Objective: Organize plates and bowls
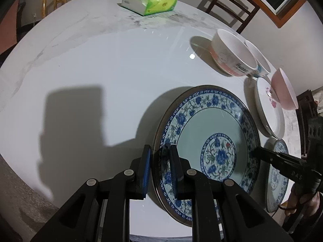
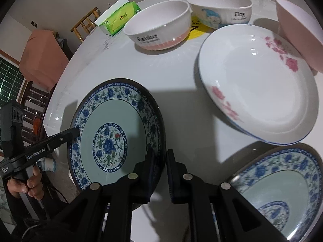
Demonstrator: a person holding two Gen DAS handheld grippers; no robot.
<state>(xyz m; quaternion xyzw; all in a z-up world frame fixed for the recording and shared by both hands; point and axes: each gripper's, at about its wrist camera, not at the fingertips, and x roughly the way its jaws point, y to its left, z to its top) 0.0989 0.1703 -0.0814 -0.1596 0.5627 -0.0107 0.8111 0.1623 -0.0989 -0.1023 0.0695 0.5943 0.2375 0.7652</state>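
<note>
A blue floral plate (image 1: 212, 125) (image 2: 113, 111) is held at two opposite rims over the white table and throws a shadow on it. My left gripper (image 1: 160, 169) is shut on its near rim in the left wrist view, and its tip (image 2: 75, 132) shows at the plate's left edge in the right wrist view. My right gripper (image 2: 161, 171) is shut on the opposite rim, with its tip (image 1: 256, 153) at the plate's right edge. A second blue floral plate (image 2: 282, 177) (image 1: 277, 181) lies beside it. A white plate with pink flowers (image 2: 262, 84) (image 1: 270, 111) lies beyond.
A pink bowl (image 2: 296, 30) rests tilted on the white plate's far edge. A "Rabbit" bowl (image 2: 159, 26) (image 1: 228, 52) and a "Dog" bowl (image 2: 220, 8) stand behind. A green tissue pack (image 1: 149, 0) sits at the far side of the table (image 1: 101, 60). Wooden chairs (image 1: 228, 2) surround it.
</note>
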